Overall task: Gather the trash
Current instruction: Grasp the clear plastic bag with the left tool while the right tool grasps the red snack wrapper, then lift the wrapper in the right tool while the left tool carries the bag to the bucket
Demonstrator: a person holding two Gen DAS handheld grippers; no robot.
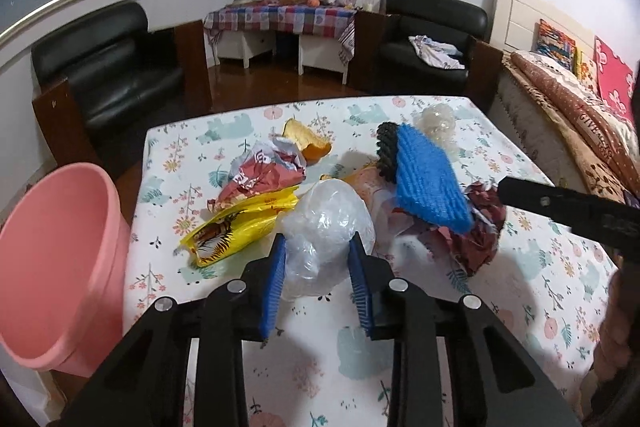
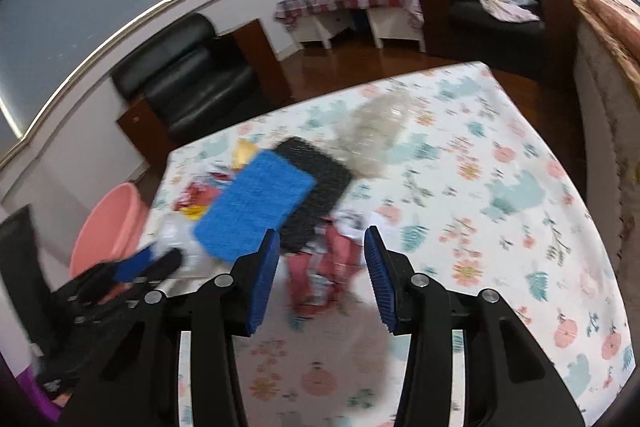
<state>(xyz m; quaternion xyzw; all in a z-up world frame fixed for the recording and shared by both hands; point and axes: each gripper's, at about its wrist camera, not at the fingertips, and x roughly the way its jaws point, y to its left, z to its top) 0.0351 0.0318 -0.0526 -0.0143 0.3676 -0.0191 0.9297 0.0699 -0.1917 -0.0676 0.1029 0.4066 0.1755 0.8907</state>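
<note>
My left gripper [image 1: 318, 247] has its blue pads pressed on both sides of a crumpled clear plastic bag [image 1: 326, 215] on the floral table [image 1: 540, 287]. The right gripper [image 2: 320, 247] stands open over a crumpled red wrapper [image 2: 324, 267], which lies between its pads without touching them. In the left wrist view the right gripper [image 1: 508, 195] reaches in from the right above that red wrapper [image 1: 480, 231]. A blue scouring pad [image 1: 432, 183] on a black one [image 1: 386, 151] rests on the pile. The pink bin [image 1: 52, 267] stands at the table's left.
Beside the bag lie a yellow wrapper [image 1: 236, 227], a red and white wrapper [image 1: 264, 175] and a piece of orange peel [image 1: 304, 141]. Another clear plastic lump [image 1: 438, 125] sits farther back. A bed [image 1: 580, 115] borders the table on the right, with black armchairs beyond.
</note>
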